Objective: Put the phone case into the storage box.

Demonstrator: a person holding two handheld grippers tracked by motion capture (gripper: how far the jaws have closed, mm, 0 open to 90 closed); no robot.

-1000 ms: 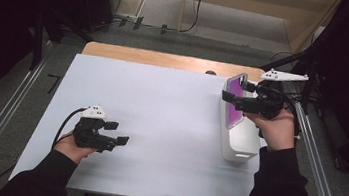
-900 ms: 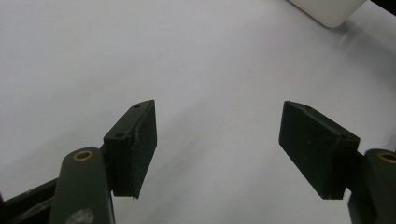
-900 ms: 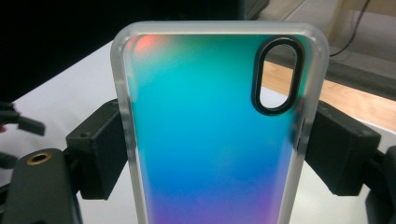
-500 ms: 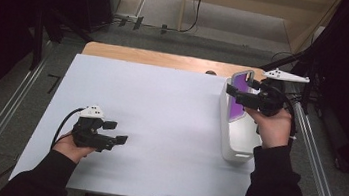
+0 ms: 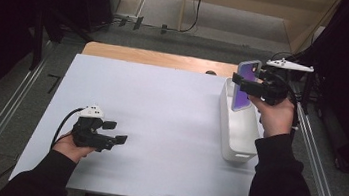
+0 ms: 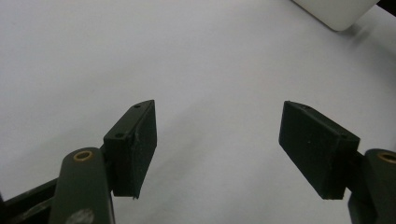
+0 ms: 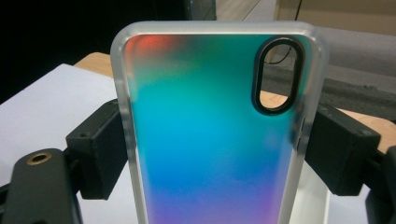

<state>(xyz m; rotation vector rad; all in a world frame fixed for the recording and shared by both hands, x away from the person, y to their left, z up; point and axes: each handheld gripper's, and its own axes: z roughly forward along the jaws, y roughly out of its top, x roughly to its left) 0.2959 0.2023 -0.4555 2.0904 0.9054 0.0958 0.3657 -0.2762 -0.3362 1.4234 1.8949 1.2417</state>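
Note:
A phone case (image 7: 210, 140) with a rainbow back, frosted rim and oval camera hole stands upright between the jaws of my right gripper (image 7: 210, 158), which is shut on its two long edges. From above, the phone case (image 5: 246, 84) hangs over the far end of a white rectangular bin (image 5: 236, 131) at the table's right side, held there by the right gripper (image 5: 247, 87). My left gripper (image 5: 115, 132) rests low over the white sheet at the near left, open and holding nothing. Its wide-apart fingers (image 6: 135, 144) frame bare white surface.
A white sheet (image 5: 159, 121) covers most of a wooden table whose far edge (image 5: 157, 58) shows as a tan strip. Metal rails (image 5: 3, 122) run along both sides. A corner of the white bin (image 6: 336, 11) appears beyond the left jaws. Dark floor and cables lie behind.
The right gripper has lifted the phone case up and away toward the far end of the bin. The left gripper has stayed in place, open.

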